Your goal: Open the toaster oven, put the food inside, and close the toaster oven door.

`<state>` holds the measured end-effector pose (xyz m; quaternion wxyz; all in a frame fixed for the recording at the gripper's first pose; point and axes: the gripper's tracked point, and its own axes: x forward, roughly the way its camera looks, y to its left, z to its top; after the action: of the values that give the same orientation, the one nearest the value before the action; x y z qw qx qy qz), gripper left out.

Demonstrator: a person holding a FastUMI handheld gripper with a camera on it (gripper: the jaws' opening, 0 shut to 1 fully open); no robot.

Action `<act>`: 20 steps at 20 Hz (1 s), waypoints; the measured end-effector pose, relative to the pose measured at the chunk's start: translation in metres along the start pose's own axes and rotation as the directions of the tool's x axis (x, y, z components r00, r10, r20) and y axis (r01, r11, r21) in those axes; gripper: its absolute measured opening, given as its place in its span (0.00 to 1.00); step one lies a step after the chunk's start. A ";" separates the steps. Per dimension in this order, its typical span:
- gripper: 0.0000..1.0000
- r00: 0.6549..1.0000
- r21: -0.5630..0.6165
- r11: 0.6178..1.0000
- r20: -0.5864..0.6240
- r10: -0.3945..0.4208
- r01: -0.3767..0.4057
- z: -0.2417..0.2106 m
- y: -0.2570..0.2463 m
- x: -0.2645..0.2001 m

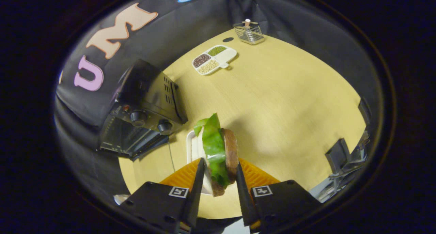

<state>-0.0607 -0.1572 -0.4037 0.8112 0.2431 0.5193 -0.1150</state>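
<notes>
Here, in the gripper view, the tool is clamped on a sandwich: one finger presses its pale bread side, the other its brown crust side, and green lettuce stands up out of the filling between them. The sandwich is held on edge, lifted above a white plate that lies on the desk just beyond the fingers; whether the plate carries anything else I cannot tell, since the sandwich hides most of it.

Near the plate, on the side of the finger that presses the pale bread, stands the black toaster oven, tilted in the fisheye view, with two round knobs on its front panel and its glass door hanging open beside them. Its inside is too dark to make out.

Well beyond the fingers, a white divided dish sits on the desk; one compartment holds green grains, one dark brown grains, one pale beans, and the fourth looks bare white. Farther still, near the booth wall, is a small wire basket with a pale upright item in it.
</notes>
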 end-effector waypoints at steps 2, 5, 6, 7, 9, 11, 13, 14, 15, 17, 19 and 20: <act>0.57 0.999 0.066 0.997 0.038 0.026 -0.028 0.006 0.007 -0.004; 0.44 0.996 0.126 0.990 0.081 0.047 -0.057 0.010 0.016 -0.015; 0.40 0.993 0.131 0.989 0.106 0.060 -0.074 0.011 0.021 -0.020; 0.36 0.987 0.149 0.982 0.135 0.092 -0.112 0.011 0.031 -0.026; 0.31 0.971 0.188 0.965 0.188 0.146 -0.181 0.005 0.049 -0.035; 0.31 0.940 0.259 0.916 0.232 0.249 -0.306 -0.005 0.081 -0.045; 0.31 0.899 0.313 0.851 0.269 0.345 -0.421 -0.011 0.112 -0.049; 0.31 0.882 0.326 0.826 0.276 0.383 -0.461 -0.018 0.126 -0.047; 0.31 0.869 0.328 0.810 0.275 0.411 -0.487 -0.024 0.138 -0.040; 0.31 0.856 0.323 0.794 0.248 0.455 -0.515 -0.041 0.166 -0.028; 0.31 0.841 0.322 0.777 0.219 0.495 -0.542 -0.052 0.194 -0.012; 0.31 0.832 0.326 0.766 0.210 0.513 -0.555 -0.056 0.208 -0.004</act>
<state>-0.0150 0.0489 -0.3618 0.7755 0.5240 0.3521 0.0110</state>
